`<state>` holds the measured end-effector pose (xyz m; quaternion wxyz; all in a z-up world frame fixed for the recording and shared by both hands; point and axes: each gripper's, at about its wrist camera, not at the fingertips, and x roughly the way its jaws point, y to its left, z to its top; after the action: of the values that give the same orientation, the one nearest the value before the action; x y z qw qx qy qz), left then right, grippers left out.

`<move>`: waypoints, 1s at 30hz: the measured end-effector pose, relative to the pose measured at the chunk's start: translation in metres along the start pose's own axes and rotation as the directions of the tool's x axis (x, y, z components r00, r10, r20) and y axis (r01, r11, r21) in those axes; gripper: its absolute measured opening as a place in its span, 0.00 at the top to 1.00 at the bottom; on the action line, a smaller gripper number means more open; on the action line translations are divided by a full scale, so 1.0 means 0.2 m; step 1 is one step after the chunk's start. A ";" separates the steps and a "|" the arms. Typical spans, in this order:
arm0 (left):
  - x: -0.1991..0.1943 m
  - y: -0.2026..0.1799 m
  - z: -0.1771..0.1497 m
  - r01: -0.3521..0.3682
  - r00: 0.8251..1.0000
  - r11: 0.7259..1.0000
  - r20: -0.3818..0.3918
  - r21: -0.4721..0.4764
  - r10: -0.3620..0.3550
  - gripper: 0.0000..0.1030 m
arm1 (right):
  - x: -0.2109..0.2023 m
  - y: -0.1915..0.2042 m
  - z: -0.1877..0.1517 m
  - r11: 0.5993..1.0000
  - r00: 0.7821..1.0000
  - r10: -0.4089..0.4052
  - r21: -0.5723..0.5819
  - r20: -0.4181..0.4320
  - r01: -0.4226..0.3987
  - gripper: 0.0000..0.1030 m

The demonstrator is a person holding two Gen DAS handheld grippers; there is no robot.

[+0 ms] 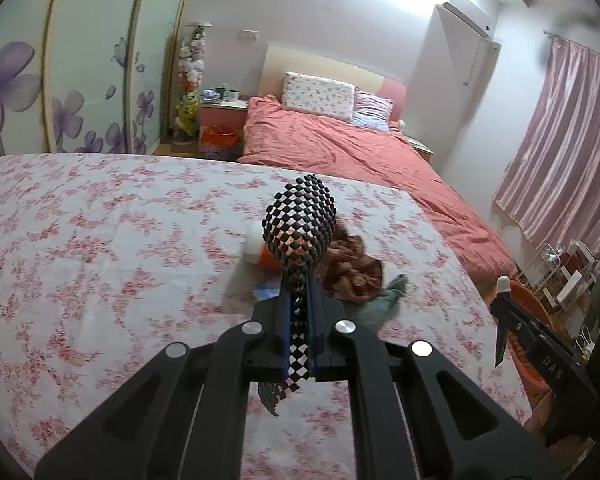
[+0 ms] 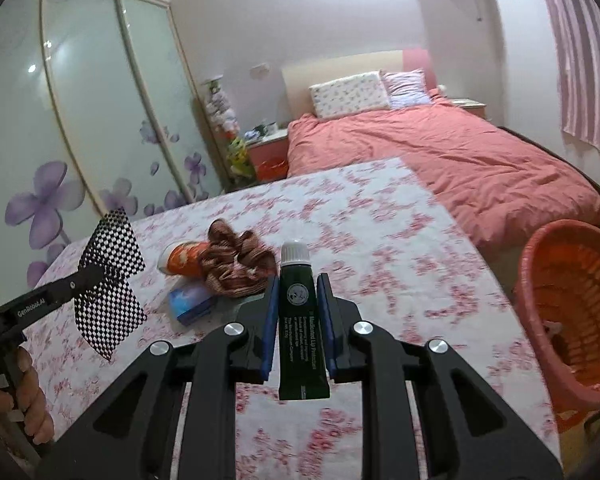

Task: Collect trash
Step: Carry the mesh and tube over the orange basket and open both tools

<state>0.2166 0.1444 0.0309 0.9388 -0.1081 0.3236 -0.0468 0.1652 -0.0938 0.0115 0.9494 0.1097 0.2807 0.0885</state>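
Both tools are loaded above the floral sheet (image 2: 380,248). The right gripper (image 2: 298,280) has its blue pads pressed to the flanks of a dark green tube (image 2: 300,320), cap pointing away from the camera and crimped end hanging toward it; the hold looks firm and central. The left gripper (image 1: 298,304) is closed flat on a black-and-white checkered mesh sheet (image 1: 300,224), which bulges beyond the tips and droops behind them.

Taking the orange basket (image 2: 560,312) as landmark: it stands off the sheet's edge, to the right of the right gripper and near it. The tube is left of the basket and not yet over its rim. The remaining clutter, an orange-and-white cup (image 2: 180,260) on its side, a brown scarf (image 2: 236,264) and a blue packet (image 2: 190,300), lies further left of the basket, well apart from it.

Judgement: the step in hand is delivery of the tube. Carry it fully past the basket's near rim before releasing, since the wall is tall and a short drop could bounce off. Keep the mesh clear of the path; it is floppy
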 end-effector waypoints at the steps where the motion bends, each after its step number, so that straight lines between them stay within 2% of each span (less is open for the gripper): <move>1: 0.00 -0.01 0.00 0.006 1.000 1.000 -0.001 0.004 -0.006 0.93 | -0.02 -0.01 0.00 1.000 1.000 -0.006 0.005 0.008 0.006 0.81; 10: -0.01 -0.23 -0.02 0.088 0.996 0.994 -0.009 0.062 -0.088 0.93 | -0.21 -0.19 0.00 0.994 0.991 -0.098 0.062 0.091 0.093 0.81; 17: -0.01 -0.45 -0.04 0.174 0.985 0.979 -0.023 0.108 -0.172 0.93 | -0.36 -0.32 0.01 0.979 0.968 -0.185 0.116 0.172 0.167 0.81; 25: 0.03 -0.74 -0.09 0.281 0.959 0.945 -0.065 0.166 -0.274 0.93 | -0.47 -0.52 -0.03 0.948 0.938 -0.272 0.229 0.213 0.223 0.81; 30: 0.08 -0.94 -0.13 0.349 0.937 0.916 -0.105 0.198 -0.334 0.93 | -0.52 -0.67 -0.05 0.919 0.918 -0.329 0.299 0.220 0.258 0.81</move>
<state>0.2109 -0.0447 0.0451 0.9106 -0.0596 0.3249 -0.2483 0.0880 -0.2441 0.0221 0.9576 0.2024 0.1731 -0.1098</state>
